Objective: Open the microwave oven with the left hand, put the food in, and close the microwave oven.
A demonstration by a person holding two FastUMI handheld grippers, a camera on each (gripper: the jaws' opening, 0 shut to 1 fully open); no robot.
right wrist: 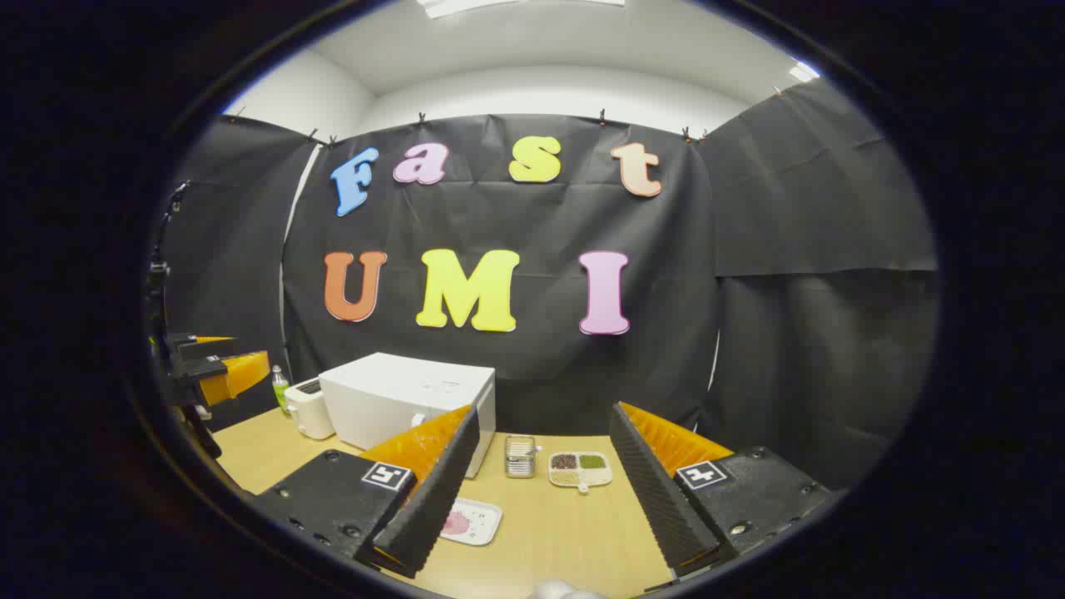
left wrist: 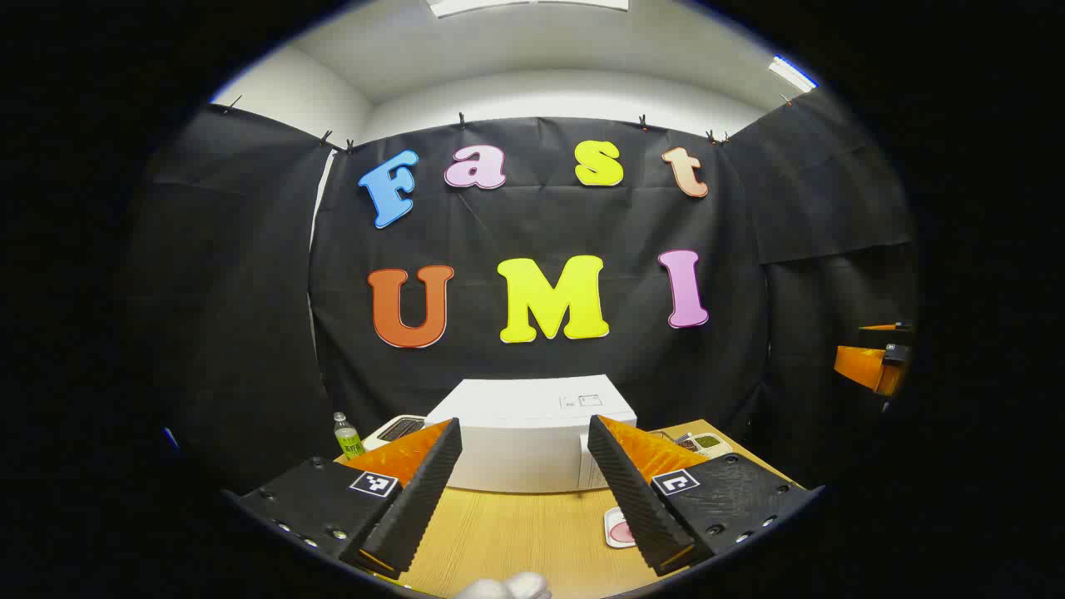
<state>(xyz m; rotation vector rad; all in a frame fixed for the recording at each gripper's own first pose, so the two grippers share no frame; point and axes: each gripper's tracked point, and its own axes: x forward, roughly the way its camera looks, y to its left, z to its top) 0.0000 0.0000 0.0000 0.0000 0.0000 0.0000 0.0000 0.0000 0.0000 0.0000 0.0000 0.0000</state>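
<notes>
In the left gripper view, the left gripper (left wrist: pixel 524 441) hangs above the wooden table (left wrist: pixel 524 532) with its two fingers spread wide; nothing lies between them and they touch nothing. Seen through the gap, the white microwave (left wrist: pixel 532 437) sits at the back of the table with its door closed, well apart from the fingertips. A small white plate of food (left wrist: pixel 617 527) with something pinkish on it lies flat on the table in front of the microwave, partly hidden behind the right-hand finger (left wrist: pixel 632 491). A small bottle (left wrist: pixel 347 436) with a green label stands upright to the left of the microwave, with a white toaster (left wrist: pixel 398 429) between the two. A divided dish (left wrist: pixel 703 443) sits past the microwave's right side. At the far right edge the other gripper's orange parts show (left wrist: pixel 869 366).

In the right gripper view, the right gripper (right wrist: pixel 545 433) is likewise wide open and empty, held above the table (right wrist: pixel 574 532). The microwave (right wrist: pixel 408 399) stands to the left, door shut. The plate of food (right wrist: pixel 473 522) lies just beside the left-hand finger (right wrist: pixel 433 491), on the table and not gripped. A small metal box (right wrist: pixel 520 456) and the divided dish (right wrist: pixel 580 468) of dark and green bits sit side by side between the fingers, farther back. The toaster (right wrist: pixel 309 409) and bottle (right wrist: pixel 279 387) stand left of the microwave.
</notes>
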